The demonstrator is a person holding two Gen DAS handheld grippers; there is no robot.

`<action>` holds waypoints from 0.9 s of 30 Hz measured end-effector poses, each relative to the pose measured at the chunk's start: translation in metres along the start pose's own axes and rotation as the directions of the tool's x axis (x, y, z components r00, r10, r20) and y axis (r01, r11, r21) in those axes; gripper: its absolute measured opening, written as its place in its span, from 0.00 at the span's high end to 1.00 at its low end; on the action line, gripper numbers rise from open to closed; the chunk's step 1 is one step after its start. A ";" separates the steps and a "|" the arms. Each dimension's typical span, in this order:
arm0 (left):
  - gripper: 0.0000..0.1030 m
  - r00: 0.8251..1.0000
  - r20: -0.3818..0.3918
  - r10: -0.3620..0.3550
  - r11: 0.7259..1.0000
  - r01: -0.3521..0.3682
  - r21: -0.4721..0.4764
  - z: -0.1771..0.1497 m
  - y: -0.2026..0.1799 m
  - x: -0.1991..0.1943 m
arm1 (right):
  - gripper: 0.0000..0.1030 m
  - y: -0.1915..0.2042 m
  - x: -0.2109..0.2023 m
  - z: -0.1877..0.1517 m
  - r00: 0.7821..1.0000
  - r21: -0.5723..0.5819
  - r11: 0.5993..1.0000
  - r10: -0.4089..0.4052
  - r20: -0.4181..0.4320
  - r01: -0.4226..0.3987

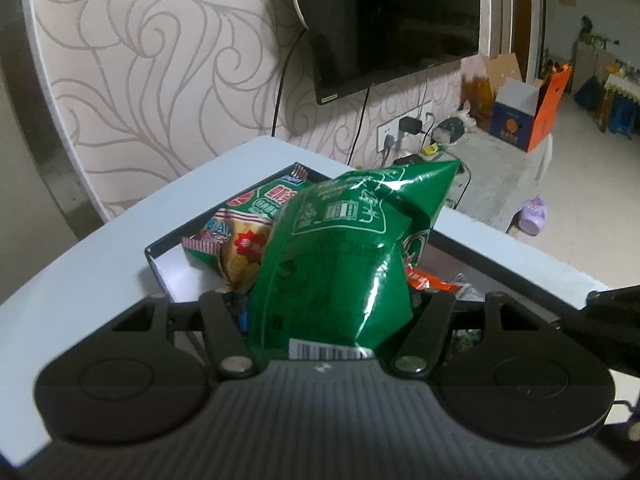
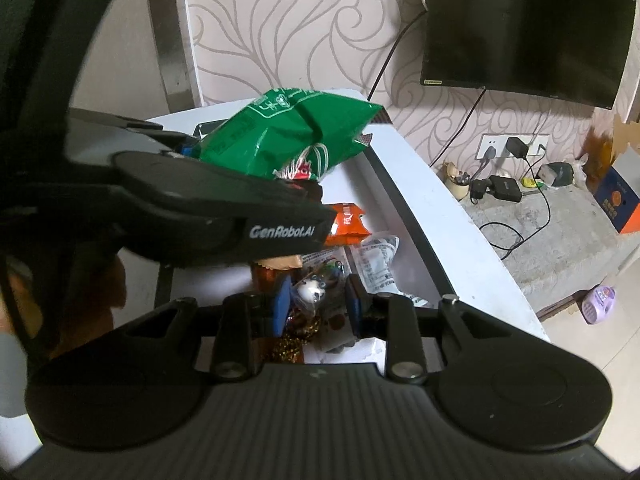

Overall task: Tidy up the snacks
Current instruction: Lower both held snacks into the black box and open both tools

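The left gripper (image 1: pixel 332 312) has a big green snack bag (image 1: pixel 340 256) filling the space between its jaws, and the bag bulges up and forward over the black-rimmed tray (image 1: pixel 160 248). The fingertips are hidden behind the foil, so I cannot tell whether the pads press on it or just flank it. From the right wrist view that same green snack bag (image 2: pixel 296 136) hangs above the far end of the tray, with the left gripper's black body (image 2: pixel 224 208) stretching across the picture just in front of it.

Under the green bag, at the far end of the tray, lies a red-and-green patterned snack packet (image 1: pixel 244 232). An orange packet (image 2: pixel 348 224) sits near the middle of the tray, and a clear printed wrapper (image 2: pixel 376 264) lies just beside it towards the tray's right rim.

Down at the near end of the tray, the right gripper (image 2: pixel 318 306) has its blue pads (image 2: pixel 282 308) drawn close on a small clear packet with a white cartoon figure (image 2: pixel 314 290). The jaws are clamped on it.

The tray rests on a white table (image 2: pixel 460 240), and a dark television (image 1: pixel 392 20) hangs on the swirl-patterned wall behind it.
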State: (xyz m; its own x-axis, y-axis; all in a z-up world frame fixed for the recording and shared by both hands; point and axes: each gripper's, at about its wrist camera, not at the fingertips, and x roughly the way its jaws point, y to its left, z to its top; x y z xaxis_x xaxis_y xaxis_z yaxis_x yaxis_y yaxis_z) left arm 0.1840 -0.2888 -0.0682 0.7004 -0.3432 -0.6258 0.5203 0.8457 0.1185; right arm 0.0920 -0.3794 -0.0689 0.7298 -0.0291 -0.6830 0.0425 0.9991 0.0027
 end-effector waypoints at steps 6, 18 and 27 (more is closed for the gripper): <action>0.35 1.000 -0.011 0.010 1.000 -0.011 -0.012 0.000 0.001 0.001 | 0.67 0.004 0.002 -0.002 1.000 -0.024 1.000 0.001 -0.009 -0.001; 0.27 0.999 -0.032 0.033 0.999 -0.033 -0.018 -0.005 -0.001 0.005 | 0.55 0.005 0.003 -0.003 1.000 -0.031 0.999 0.013 -0.019 -0.014; 0.11 0.999 -0.042 -0.003 0.998 0.001 -0.056 -0.014 0.012 0.006 | 0.29 0.004 -0.013 -0.003 1.000 0.001 1.000 0.020 0.008 -0.020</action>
State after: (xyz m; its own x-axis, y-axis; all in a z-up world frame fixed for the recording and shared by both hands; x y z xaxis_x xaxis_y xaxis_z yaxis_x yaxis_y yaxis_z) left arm 0.1876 -0.2753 -0.0818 0.6776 -0.3286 -0.6580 0.4930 0.8668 0.0747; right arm 0.0809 -0.3748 -0.0620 0.7361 -0.0098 -0.6768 0.0285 0.9995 0.0166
